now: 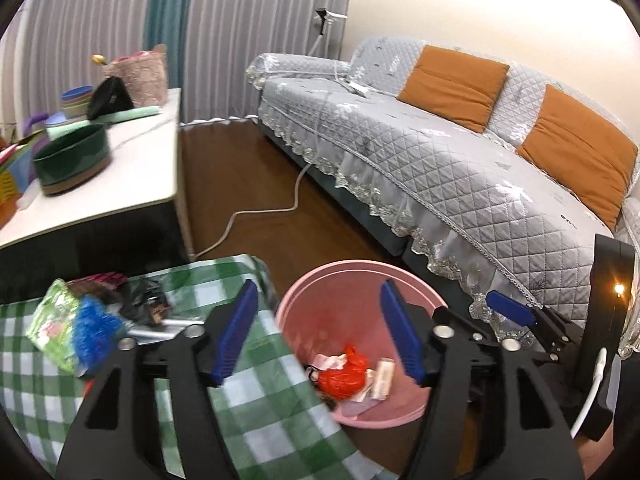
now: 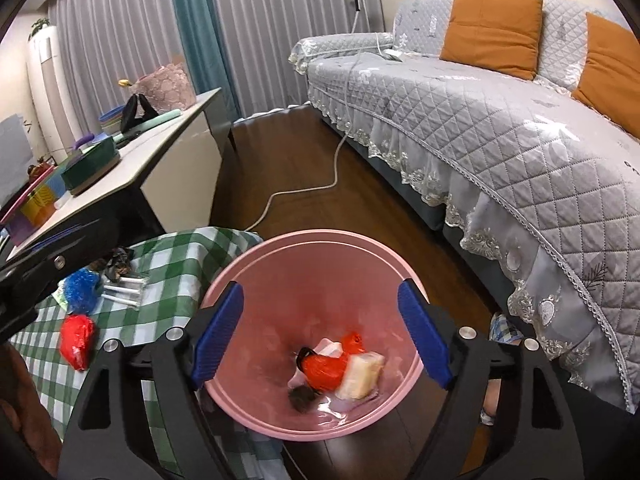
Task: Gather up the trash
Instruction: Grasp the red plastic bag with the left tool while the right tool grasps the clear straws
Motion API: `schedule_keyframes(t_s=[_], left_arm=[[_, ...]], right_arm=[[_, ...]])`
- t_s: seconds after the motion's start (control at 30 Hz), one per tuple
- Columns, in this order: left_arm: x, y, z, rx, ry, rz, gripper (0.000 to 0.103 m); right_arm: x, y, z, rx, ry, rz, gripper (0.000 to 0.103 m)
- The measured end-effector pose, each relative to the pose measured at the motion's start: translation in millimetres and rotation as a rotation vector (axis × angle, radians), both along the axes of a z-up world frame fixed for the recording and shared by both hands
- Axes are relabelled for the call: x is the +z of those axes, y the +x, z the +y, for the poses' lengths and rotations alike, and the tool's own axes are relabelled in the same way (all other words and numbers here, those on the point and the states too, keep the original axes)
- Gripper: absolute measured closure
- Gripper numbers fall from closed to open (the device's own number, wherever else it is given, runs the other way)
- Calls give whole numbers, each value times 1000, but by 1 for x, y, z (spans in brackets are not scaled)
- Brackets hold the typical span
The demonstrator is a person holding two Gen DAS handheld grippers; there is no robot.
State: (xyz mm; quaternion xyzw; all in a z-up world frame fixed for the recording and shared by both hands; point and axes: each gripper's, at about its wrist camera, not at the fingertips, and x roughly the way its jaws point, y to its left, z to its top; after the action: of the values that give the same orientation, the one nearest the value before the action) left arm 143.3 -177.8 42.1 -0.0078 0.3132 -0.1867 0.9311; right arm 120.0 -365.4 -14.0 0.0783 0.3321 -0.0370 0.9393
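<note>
A pink trash bin (image 1: 308, 292) (image 2: 256, 264) stands on the floor beside a low table with a green checked cloth (image 1: 260, 400) (image 2: 176, 264). Inside lie a red plastic bag (image 1: 344, 372) (image 2: 326, 368), a pale packet (image 2: 362, 376) and other scraps. My left gripper (image 1: 320, 332) is open and empty over the table edge and bin. My right gripper (image 2: 322, 332) is open and empty directly above the bin; it also shows in the left wrist view (image 1: 516, 312). On the cloth lie a blue crinkled wrapper (image 1: 94, 328) (image 2: 82, 290), a green packet (image 1: 52, 320), a red bag (image 2: 76, 340), dark wrappers (image 1: 148, 304) and a clear packet (image 2: 124, 284).
A grey quilted sofa (image 1: 460, 168) (image 2: 500, 128) with orange cushions runs along the right. A white desk (image 1: 132, 160) (image 2: 160, 148) holding a green bowl (image 1: 72, 160) and clutter stands at left. A white cable (image 1: 260, 216) crosses the wooden floor.
</note>
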Motion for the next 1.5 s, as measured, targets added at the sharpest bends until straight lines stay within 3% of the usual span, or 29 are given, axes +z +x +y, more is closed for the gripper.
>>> schedule_keyframes(t_s=[0.23, 0.47, 0.73, 0.9, 1.5], left_arm=[[14, -38, 48, 113, 16, -32, 19], [21, -71, 108, 218, 29, -58, 16], [-14, -82, 161, 355, -1, -1, 16], [-36, -76, 164, 368, 27, 39, 16], [-87, -30, 154, 380, 8, 166, 15]], right_arm=[[18, -14, 31, 54, 6, -49, 12], [29, -28, 64, 118, 5, -74, 10], [26, -42, 92, 190, -28, -71, 10], [20, -41, 101, 208, -41, -56, 10], [-6, -25, 106, 241, -37, -10, 6]])
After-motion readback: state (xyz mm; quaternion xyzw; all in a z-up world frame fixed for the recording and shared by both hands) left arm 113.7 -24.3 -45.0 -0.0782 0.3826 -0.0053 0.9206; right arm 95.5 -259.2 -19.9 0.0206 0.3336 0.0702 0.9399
